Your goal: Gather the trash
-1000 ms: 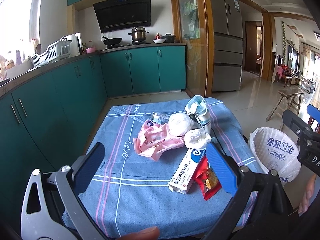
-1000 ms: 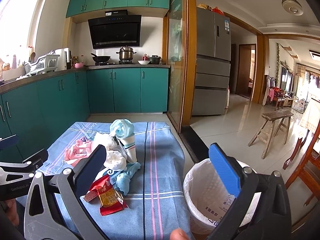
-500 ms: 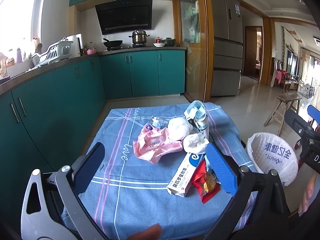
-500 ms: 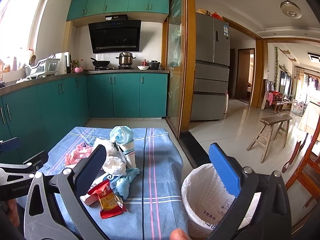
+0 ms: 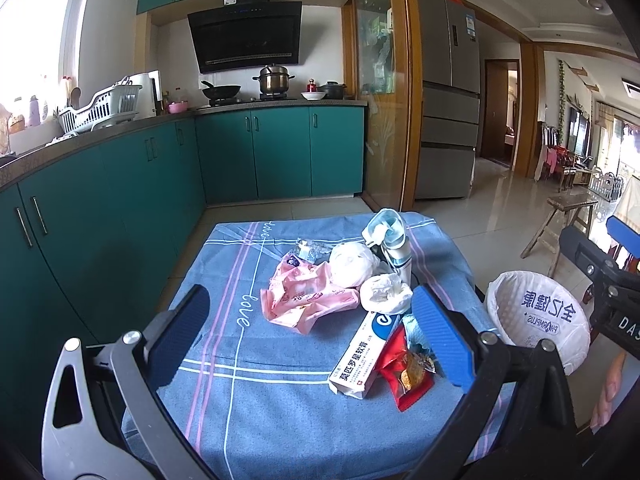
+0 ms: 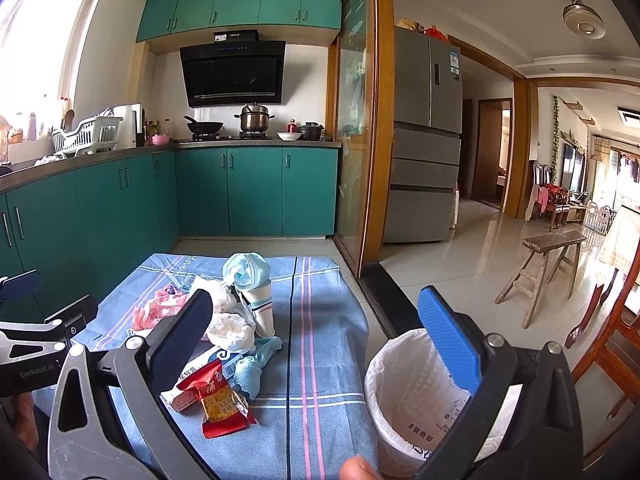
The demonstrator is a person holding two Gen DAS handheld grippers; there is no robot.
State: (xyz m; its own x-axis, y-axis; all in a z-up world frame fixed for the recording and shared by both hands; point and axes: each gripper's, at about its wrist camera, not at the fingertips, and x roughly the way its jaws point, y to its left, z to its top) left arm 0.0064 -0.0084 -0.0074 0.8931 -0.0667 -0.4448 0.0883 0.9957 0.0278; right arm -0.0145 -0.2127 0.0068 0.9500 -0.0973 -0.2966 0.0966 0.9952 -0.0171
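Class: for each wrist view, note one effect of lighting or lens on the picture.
Left wrist view: the window at upper left is blown out white, and the teal cabinets bow from fisheye distortion. Right wrist view: the glossy tiled floor shows glare, with dark vignetting in the corners.

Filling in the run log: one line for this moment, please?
left gripper open, empty | right gripper open, empty | trash pile on cloth | bin beside table

A home kitchen. Teal cabinets (image 5: 256, 152) and a hood (image 5: 246, 36) over a stove pot (image 5: 273, 79) fill the frame's upper left. A fridge (image 5: 448, 100) stands centre right, a living room far right.
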